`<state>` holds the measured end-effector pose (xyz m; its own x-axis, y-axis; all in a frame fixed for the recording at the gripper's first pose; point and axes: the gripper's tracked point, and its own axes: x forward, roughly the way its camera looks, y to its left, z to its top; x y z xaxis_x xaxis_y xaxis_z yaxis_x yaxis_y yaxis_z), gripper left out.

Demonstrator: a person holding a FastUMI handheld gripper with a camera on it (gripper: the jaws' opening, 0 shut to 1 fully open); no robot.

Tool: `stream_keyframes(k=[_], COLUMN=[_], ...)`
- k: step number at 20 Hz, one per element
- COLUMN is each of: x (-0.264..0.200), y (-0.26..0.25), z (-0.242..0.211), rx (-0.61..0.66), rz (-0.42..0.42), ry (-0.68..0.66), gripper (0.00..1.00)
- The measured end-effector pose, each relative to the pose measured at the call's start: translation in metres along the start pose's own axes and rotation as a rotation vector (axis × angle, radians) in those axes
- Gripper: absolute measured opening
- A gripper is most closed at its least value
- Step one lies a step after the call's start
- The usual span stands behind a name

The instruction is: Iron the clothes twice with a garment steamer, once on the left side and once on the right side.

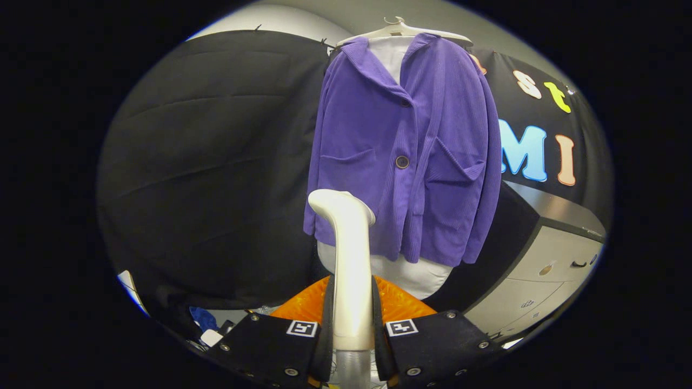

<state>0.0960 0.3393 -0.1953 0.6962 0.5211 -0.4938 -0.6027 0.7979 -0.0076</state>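
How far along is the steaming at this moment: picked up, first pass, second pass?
Done: the gripper is shut on the steamer, both fingers pressing its handle. In hand: its head points toward the purple jacket on the hanger, near the lower hem. Left: whether either side pass has been made cannot be told.

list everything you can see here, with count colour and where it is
jacket: 1, purple, on a hanger beyond the fingers, buttoned
hanger: 1, white, at the jacket's top
white garment: 1, under the jacket, showing at collar and hem
steamer: 1, cream, upright between the fingers, head just before the jacket's lower left
orange thing: 1, behind the fingers, kind unclear
cabinet: 1, grey, right of the jacket
hand-held gripper: 1, shut on the steamer's handle
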Motion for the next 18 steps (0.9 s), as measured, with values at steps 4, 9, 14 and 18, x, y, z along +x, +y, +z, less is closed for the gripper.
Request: stream_keyframes(k=[4,9,14,18], x=[-0.01,-0.039,-0.091,-0.142], y=[0.01,-0.001,-0.051,-0.093], z=[-0.026,-0.037,-0.001,0.039], rx=[0.039,0.119,0.202,0.224], rz=[0.031,0.015,-0.048,-0.118], ry=[0.043,0.032,-0.062,-0.177], gripper=[0.32,0.32,0.32,0.31])
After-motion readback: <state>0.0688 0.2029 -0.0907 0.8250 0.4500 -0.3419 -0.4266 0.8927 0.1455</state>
